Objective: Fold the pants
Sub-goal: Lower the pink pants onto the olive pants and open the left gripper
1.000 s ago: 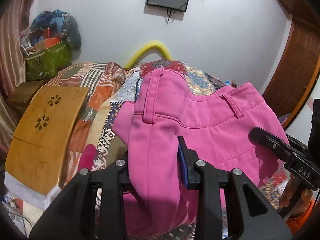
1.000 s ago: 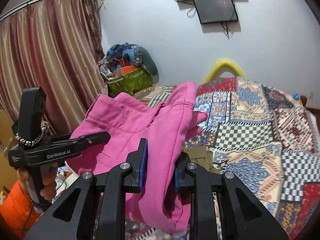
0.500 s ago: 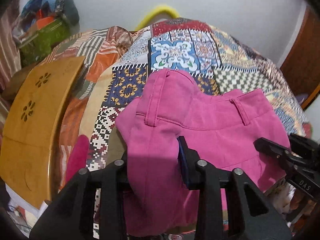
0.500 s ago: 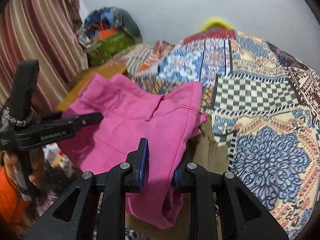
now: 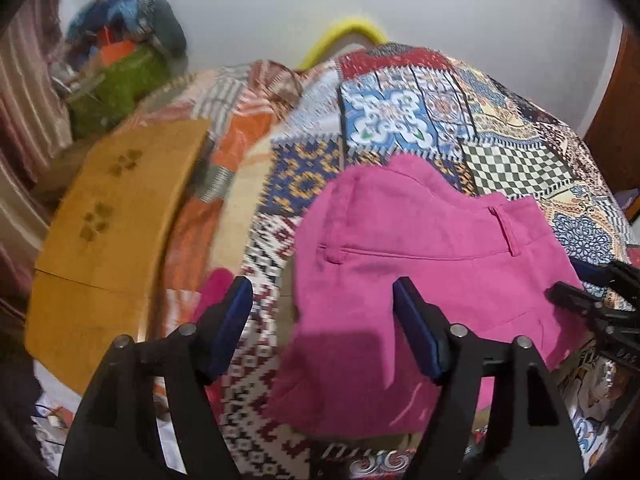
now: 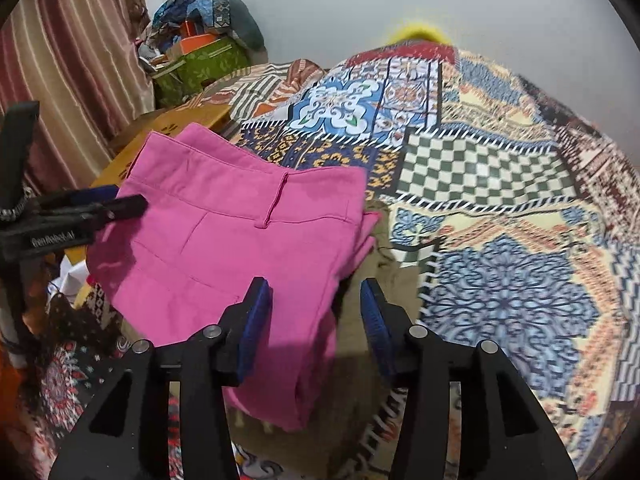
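The pink pants (image 5: 416, 276) lie folded on the patchwork bedspread (image 5: 400, 120), waistband and belt loop facing up; they also show in the right wrist view (image 6: 240, 248). My left gripper (image 5: 322, 324) is open at the pants' left near edge, holding nothing. My right gripper (image 6: 316, 320) is open at the pants' right near edge, holding nothing. The right gripper shows at the right edge of the left wrist view (image 5: 600, 300), and the left gripper at the left edge of the right wrist view (image 6: 80, 216).
A tan garment (image 6: 384, 280) lies under the pants. A wooden lap table (image 5: 108, 224) sits at the bed's left. A green box with piled clothes (image 6: 200, 60) and a striped curtain (image 6: 60, 60) stand at the far left. A brown door (image 5: 616, 120) is at right.
Both grippers have opened and let go of the pink pants, which have dropped flat onto the bedspread. Both grippers have drawn back slightly.
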Available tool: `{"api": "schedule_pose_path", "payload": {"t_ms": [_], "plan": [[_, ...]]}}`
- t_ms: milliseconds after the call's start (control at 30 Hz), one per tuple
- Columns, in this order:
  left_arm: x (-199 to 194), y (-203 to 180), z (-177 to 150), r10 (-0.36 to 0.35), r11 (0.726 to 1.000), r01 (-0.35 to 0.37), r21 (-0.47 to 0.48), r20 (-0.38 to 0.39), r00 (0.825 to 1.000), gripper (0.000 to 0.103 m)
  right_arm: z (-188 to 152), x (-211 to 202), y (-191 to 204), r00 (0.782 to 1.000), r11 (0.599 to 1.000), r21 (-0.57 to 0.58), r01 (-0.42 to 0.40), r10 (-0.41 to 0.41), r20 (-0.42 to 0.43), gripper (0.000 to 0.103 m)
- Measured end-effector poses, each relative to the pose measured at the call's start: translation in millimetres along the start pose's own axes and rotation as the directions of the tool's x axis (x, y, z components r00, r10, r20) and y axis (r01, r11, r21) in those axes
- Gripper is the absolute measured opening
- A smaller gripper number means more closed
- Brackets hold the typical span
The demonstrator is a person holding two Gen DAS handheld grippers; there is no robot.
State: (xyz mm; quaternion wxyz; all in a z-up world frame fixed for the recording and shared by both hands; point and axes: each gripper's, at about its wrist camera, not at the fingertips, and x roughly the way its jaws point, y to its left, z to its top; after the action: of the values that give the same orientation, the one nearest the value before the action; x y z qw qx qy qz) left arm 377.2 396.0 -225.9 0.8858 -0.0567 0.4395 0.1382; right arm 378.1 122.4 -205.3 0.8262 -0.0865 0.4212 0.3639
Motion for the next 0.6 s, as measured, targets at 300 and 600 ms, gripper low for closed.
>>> {"api": "schedule_pose_path", "payload": {"t_ms": [300,600], "plan": [[-103.2,-13.7,-5.6,-0.014,1.0,0.013,0.005,0.163,0.986,0.073,9.7,-106.2,6.5,0.979,1.0,-0.012,-0.016,0.018,0.202,0.044],[-256.1,-52.6,-31.3,-0.102,0.994,0.107,0.006,0.368,0.924,0.073,-1.5,-240.5,47.6,0.901,0.996,-0.072,-0.044,0.07,0.427,0.044]]}}
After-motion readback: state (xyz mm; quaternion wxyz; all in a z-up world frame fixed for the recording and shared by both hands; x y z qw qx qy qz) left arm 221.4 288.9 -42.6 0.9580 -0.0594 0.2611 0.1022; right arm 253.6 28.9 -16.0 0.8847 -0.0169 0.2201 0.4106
